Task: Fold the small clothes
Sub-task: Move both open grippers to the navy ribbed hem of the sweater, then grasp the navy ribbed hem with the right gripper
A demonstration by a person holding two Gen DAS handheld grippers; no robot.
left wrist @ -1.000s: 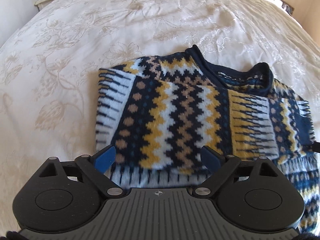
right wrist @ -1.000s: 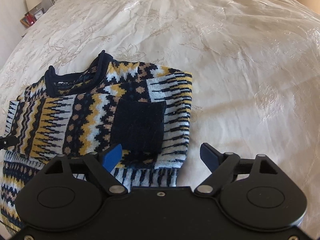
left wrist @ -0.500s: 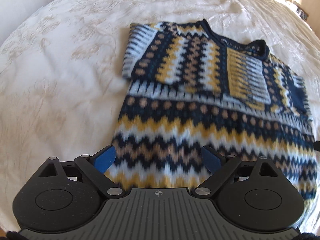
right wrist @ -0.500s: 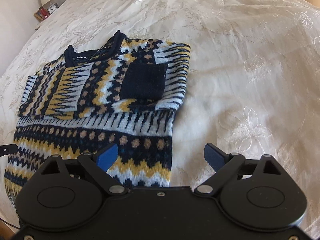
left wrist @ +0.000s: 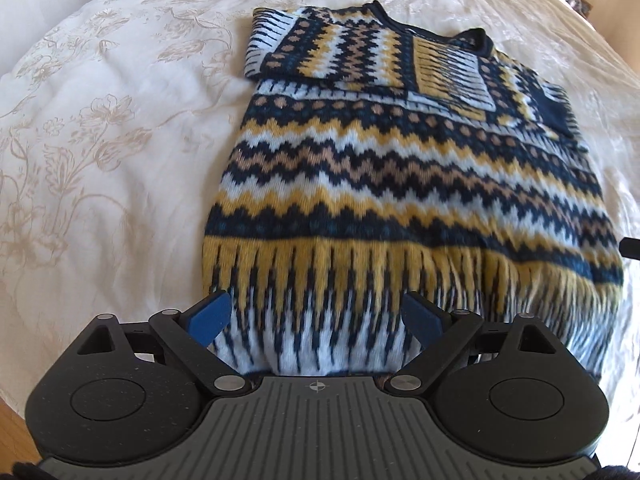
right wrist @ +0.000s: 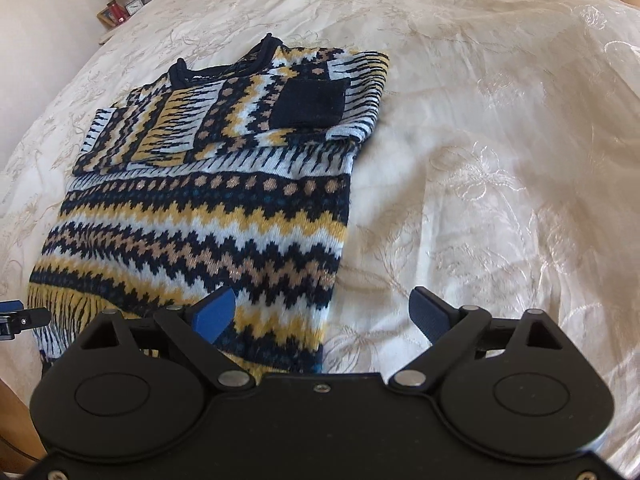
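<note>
Cream bedspread [right wrist: 500,128] — sweater [left wrist: 400,184], both tongs [left wrist: 316,318] [right wrist: 326,314] wide, empty

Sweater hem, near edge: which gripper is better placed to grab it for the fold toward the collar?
Left. The left gripper sits open over the hem of the sweater. The right gripper, also open, straddles the sweater's side edge, half over the bedspread.

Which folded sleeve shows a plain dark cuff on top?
The right sleeve: its solid navy cuff lies on the sweater's chest. The left sleeve shows only pattern.
</note>
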